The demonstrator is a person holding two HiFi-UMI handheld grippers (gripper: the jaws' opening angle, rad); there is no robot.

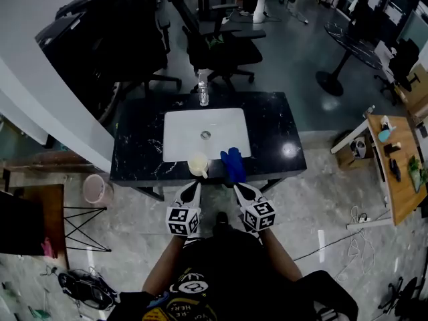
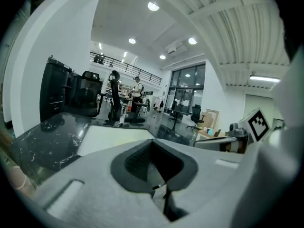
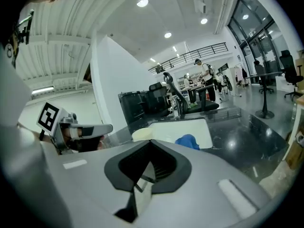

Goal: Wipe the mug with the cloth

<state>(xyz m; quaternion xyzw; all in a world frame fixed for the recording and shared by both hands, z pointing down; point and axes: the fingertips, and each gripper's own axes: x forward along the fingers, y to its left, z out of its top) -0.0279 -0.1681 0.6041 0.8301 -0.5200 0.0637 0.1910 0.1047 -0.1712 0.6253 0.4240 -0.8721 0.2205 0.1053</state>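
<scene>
A pale yellow mug [image 1: 198, 164] stands at the front rim of the white basin [image 1: 180, 129], and a blue cloth [image 1: 233, 164] lies just right of it. Both show low in the right gripper view, the mug [image 3: 141, 134] left of the cloth [image 3: 187, 141]. My left gripper [image 1: 195, 187] hovers just short of the table's front edge below the mug, jaws together and holding nothing. My right gripper [image 1: 238, 188] hangs below the cloth, shut and empty. Neither touches anything. The left gripper view shows only its closed gripper [image 2: 152, 142] and the basin [image 2: 114, 136]; mug and cloth are hidden there.
The basin is set in a black marble table [image 1: 137, 146], with a clear bottle [image 1: 202, 93] at its back edge. Black office chairs [image 1: 221, 45] stand behind it. A pink bin [image 1: 97, 189] sits on the floor at left, and a wooden table [image 1: 401, 159] at right.
</scene>
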